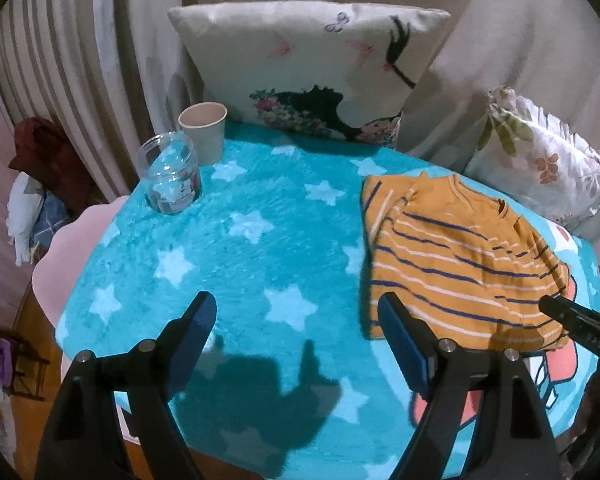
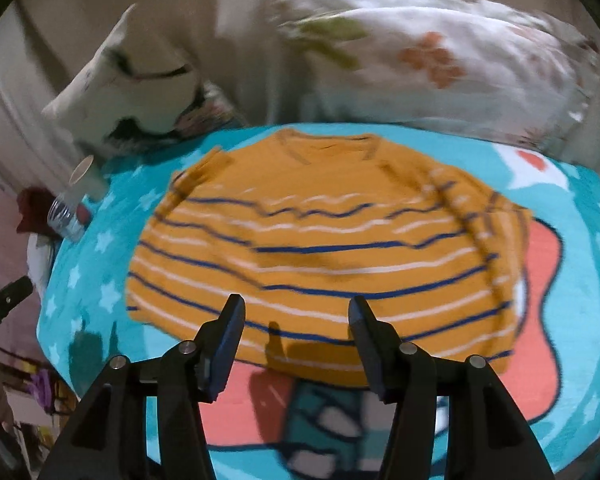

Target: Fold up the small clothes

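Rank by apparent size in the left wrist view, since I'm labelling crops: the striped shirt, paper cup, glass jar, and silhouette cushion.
1. Silhouette cushion
2. Striped shirt, though nearness may inflate it
3. and 4. Glass jar and paper cup: too alike to rank.

Black fingers (image 1: 202, 320) — blue pads (image 2: 232, 336), silver pivot screws.
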The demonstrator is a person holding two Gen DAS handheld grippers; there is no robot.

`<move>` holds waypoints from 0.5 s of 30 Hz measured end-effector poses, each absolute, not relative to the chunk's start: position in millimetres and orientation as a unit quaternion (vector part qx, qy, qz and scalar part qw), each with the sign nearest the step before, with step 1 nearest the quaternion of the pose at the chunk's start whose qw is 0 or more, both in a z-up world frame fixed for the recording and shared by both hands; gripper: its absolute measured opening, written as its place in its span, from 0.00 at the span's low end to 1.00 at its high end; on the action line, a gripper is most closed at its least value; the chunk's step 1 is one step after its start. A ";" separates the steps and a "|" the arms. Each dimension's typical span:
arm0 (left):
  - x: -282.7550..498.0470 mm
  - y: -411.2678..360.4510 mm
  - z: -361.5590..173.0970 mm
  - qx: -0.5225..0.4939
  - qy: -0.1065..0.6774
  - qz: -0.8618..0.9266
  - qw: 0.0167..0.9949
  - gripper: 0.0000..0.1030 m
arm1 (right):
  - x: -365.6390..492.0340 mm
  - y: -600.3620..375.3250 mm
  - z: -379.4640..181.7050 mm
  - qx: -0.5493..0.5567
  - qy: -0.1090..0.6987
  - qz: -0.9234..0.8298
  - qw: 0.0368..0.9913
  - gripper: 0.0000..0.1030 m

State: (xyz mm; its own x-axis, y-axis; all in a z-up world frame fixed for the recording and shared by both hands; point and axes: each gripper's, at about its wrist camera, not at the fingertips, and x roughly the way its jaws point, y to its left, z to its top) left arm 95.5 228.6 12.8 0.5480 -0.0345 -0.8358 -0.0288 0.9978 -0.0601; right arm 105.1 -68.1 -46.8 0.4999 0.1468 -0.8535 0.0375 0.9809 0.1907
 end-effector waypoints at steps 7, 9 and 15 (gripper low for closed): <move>105.0 246.8 1.8 -0.018 0.484 -0.017 0.875 0.80 | 113.0 -18.2 -58.0 0.077 0.513 0.038 0.854 0.60; 107.5 249.6 0.6 -0.012 0.485 -0.022 0.874 0.80 | 115.0 -14.4 -60.7 0.084 0.516 0.035 0.852 0.60; 115.4 252.1 -4.3 -0.007 0.489 -0.037 0.872 0.80 | 113.5 -13.2 -66.8 0.103 0.523 0.017 0.846 0.60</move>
